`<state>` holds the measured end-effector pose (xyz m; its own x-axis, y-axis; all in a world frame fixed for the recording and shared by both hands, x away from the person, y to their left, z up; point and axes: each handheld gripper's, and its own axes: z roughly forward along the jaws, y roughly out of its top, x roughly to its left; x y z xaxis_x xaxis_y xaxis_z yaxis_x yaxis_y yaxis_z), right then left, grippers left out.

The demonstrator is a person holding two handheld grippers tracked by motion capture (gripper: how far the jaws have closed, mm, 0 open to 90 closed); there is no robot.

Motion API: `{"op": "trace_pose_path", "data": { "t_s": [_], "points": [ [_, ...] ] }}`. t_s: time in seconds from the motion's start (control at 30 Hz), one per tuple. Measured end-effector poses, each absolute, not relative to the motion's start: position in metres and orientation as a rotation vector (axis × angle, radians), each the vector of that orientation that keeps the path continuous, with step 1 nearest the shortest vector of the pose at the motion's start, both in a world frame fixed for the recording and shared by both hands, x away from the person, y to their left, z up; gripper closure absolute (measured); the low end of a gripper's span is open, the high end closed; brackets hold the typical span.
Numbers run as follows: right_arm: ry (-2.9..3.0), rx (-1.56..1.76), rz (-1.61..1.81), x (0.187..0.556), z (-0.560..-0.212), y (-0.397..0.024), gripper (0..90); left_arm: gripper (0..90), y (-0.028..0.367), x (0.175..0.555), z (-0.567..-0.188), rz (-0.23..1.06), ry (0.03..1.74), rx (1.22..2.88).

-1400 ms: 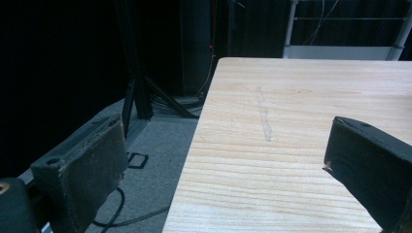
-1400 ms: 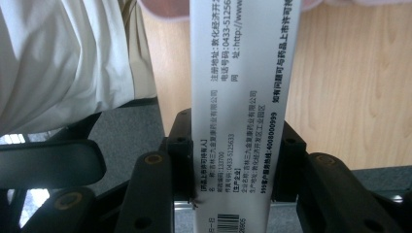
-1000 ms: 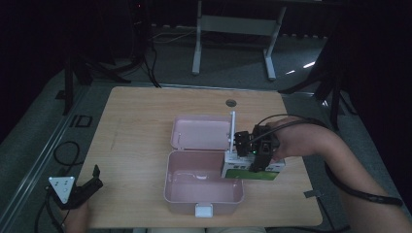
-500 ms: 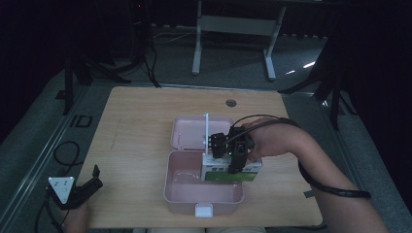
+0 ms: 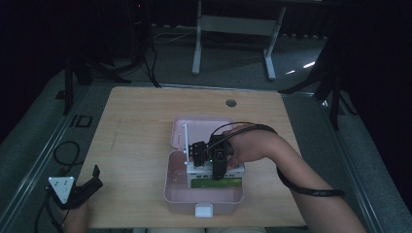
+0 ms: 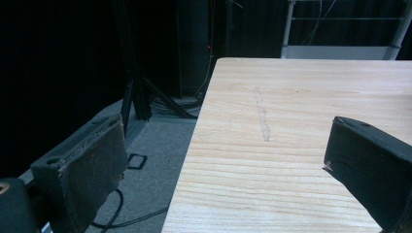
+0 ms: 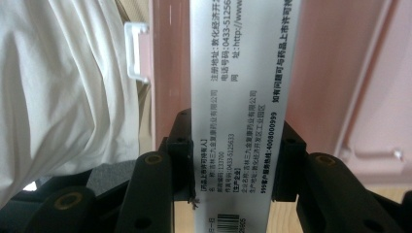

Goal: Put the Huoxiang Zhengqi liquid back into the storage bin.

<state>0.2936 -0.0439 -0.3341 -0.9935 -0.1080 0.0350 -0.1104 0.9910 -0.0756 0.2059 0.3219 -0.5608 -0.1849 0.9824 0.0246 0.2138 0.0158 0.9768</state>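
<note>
An open pink lunch box (image 5: 204,198) lies mid-table, its lid (image 5: 194,127) folded back flat. My right gripper (image 5: 204,155) hangs over the box's near half, shut on a white carton (image 5: 216,183) that has a green face. In the right gripper view the carton (image 7: 238,87), printed with black text, runs forward from between the jaws of that gripper (image 7: 235,145) over the pink box (image 7: 335,97). I cannot tell whether the carton touches the box floor. My left gripper (image 5: 90,182) rests at the table's near left corner, open and holding nothing (image 6: 218,160).
The box's white latch (image 5: 204,209) faces the person, whose white shirt (image 7: 63,87) is at the table's near edge. A round grommet hole (image 5: 231,103) sits near the far edge. Bare wood (image 6: 291,121) stretches ahead of the left gripper. Dark stands and cables surround the table.
My right gripper has carried the carton leftward and toward the person, from the box's right edge to over its near half. The left gripper has stayed put.
</note>
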Motion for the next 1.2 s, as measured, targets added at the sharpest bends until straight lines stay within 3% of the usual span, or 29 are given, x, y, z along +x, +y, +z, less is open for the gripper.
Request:
{"op": "trace_pose_path", "data": {
  "t_s": [1.2],
  "points": [
    [-3.036,0.156,0.145,0.293,-0.449,-0.049,61.5,2.2,0.321,0.207,-0.561,1.241,1.506,1.291]
  ]
}}
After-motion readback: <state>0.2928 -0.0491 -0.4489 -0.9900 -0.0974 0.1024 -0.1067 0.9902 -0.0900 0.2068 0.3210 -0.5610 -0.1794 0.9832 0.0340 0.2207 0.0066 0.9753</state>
